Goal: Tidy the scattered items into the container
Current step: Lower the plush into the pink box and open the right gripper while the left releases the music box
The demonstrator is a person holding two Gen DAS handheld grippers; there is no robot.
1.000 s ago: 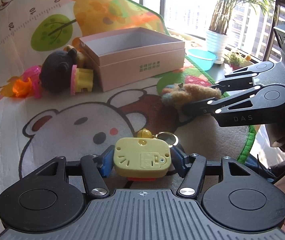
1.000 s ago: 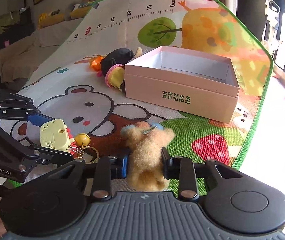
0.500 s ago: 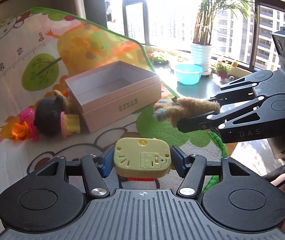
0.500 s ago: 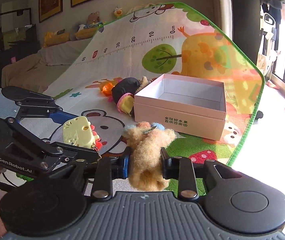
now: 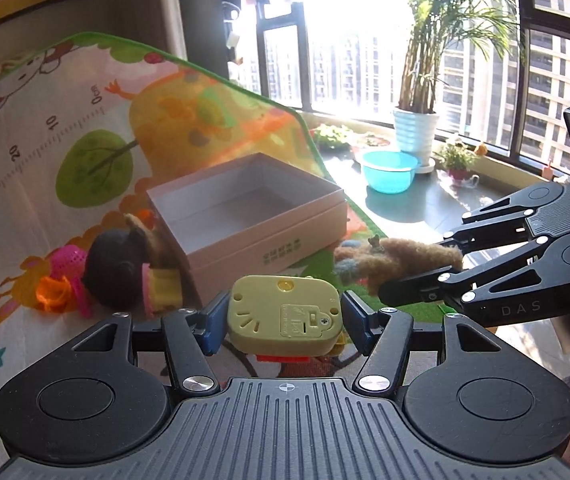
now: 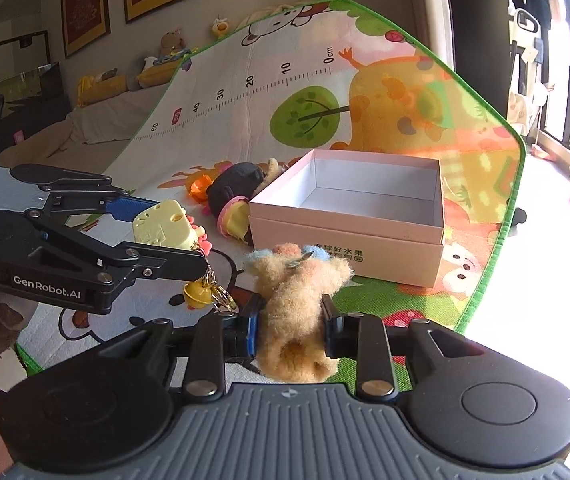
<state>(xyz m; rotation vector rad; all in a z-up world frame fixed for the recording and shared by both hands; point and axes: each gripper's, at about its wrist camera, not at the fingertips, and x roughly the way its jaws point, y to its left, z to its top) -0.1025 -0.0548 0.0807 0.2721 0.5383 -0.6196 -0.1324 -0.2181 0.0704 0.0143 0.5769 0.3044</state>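
Observation:
My left gripper (image 5: 285,322) is shut on a pale yellow plastic toy (image 5: 285,314) whose bell and key ring (image 6: 205,294) dangle under it. My right gripper (image 6: 289,322) is shut on a fuzzy tan plush toy (image 6: 293,304). Both are held in the air above the play mat, short of the open pink box (image 6: 349,216), which holds nothing. In the left wrist view the right gripper (image 5: 417,280) comes in from the right with the plush (image 5: 401,262). In the right wrist view the left gripper (image 6: 173,240) comes in from the left with the yellow toy (image 6: 163,226).
A black plush toy (image 5: 115,274) with yellow and pink parts leans on the box's left side, beside a pink and orange toy (image 5: 59,286). The cartoon play mat (image 6: 285,92) curls up behind the box. A teal bowl (image 5: 389,170) and potted plant (image 5: 415,130) stand by the window.
Both grippers have risen off the mat with their toys and tilted up, so the box sits lower and farther in view. The yellow toy's bell now hangs free.

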